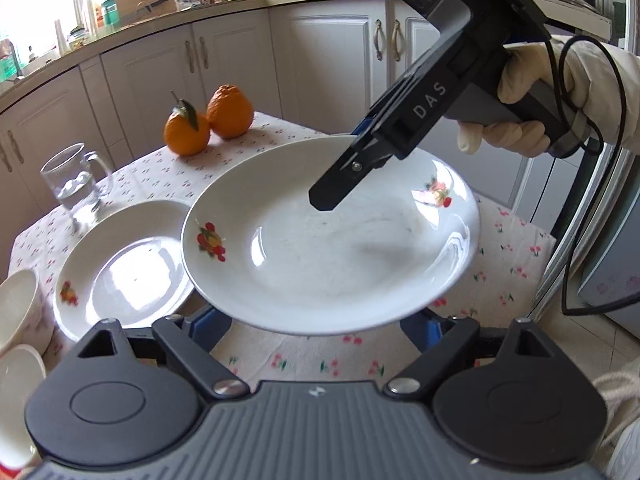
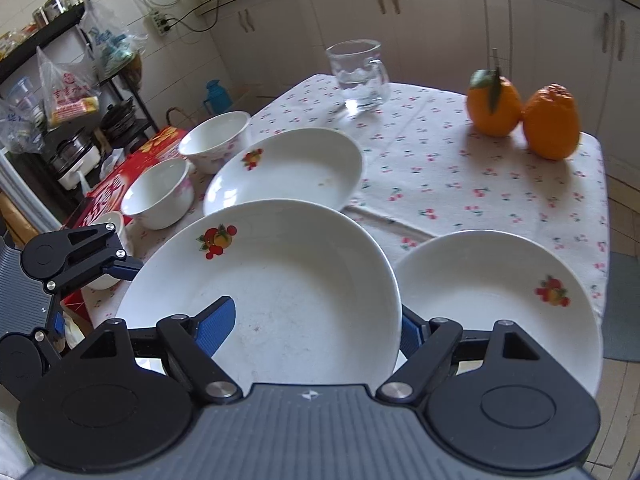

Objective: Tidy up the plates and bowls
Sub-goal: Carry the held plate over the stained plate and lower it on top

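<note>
A white fruit-print plate (image 1: pixel 320 248) hangs tilted above the table, held at its far rim by my right gripper (image 1: pixel 340 184), which is shut on it. In the right wrist view this plate (image 2: pixel 280 280) fills the middle, with one blue finger (image 2: pixel 214 326) over its rim and the other (image 2: pixel 410 334) under. My left gripper (image 1: pixel 316 328) is open just below the plate's near edge; it also shows in the right wrist view (image 2: pixel 124 268). A second plate (image 1: pixel 120 272) lies on the table to the left, also in the right wrist view (image 2: pixel 288 168). A third plate (image 2: pixel 500 300) lies at the right.
Two white bowls (image 2: pixel 160 192) (image 2: pixel 216 140) stand at the table's left edge, seen also in the left wrist view (image 1: pixel 16 308). A glass mug (image 2: pixel 360 76) and two oranges (image 2: pixel 520 112) stand at the far side on the cherry-print tablecloth (image 2: pixel 460 172). Kitchen cabinets (image 1: pixel 224 64) lie behind.
</note>
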Available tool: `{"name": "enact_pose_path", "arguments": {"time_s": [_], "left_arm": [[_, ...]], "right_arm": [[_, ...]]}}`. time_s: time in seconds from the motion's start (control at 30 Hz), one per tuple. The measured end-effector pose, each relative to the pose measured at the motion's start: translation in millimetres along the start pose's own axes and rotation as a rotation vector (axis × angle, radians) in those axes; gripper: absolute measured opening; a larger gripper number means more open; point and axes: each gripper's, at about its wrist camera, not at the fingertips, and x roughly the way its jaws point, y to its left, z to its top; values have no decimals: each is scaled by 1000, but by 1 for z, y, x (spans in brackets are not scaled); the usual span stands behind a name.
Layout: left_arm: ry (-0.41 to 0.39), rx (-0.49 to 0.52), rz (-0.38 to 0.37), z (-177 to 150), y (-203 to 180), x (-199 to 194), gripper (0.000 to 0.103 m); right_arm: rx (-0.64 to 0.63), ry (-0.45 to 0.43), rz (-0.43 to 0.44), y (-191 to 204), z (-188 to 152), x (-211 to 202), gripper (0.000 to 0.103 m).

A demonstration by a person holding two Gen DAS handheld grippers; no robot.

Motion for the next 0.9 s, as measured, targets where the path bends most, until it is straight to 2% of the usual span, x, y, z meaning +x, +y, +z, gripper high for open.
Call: {"name": "enact_pose_path", "arguments": {"time_s": [0.4, 0.9], "left_arm": [[18, 47, -45, 36, -13, 51, 90], [43, 61, -56, 48, -19, 83, 90]], "right_arm": [[71, -56, -58, -59, -12, -17, 86], [141, -87, -65, -97, -25, -14, 86]]}}
